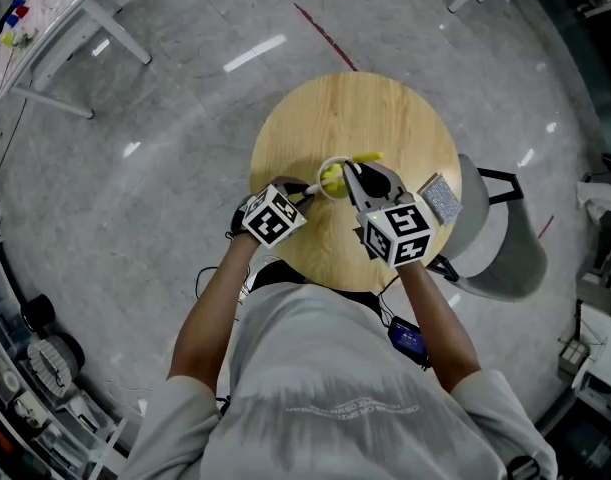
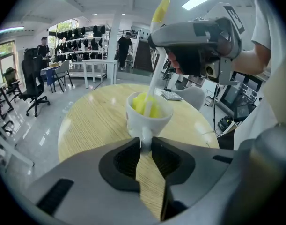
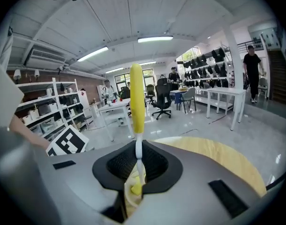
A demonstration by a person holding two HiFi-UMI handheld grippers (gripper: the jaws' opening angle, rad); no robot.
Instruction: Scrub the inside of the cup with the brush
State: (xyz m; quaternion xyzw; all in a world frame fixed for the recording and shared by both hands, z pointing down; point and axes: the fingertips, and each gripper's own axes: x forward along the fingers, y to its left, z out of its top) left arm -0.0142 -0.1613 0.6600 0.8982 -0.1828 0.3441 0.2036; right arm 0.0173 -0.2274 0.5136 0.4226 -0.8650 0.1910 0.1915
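a: left gripper (image 2: 143, 146)?
b: narrow, pinching the handle (image 2: 144, 138) of the cup (image 2: 133, 121), which stands just ahead of its jaws.
a: right gripper (image 3: 139, 165)?
b: clamped on the brush (image 3: 137, 102) stem; the yellow head sits in the cup.

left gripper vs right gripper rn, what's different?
The left gripper is shut on the handle of the white cup; the right gripper is shut on the thin stem of the brush. The left gripper sits low beside the cup, near the table; the right gripper hangs above the cup, with the brush head inside it. Both are shut on something.
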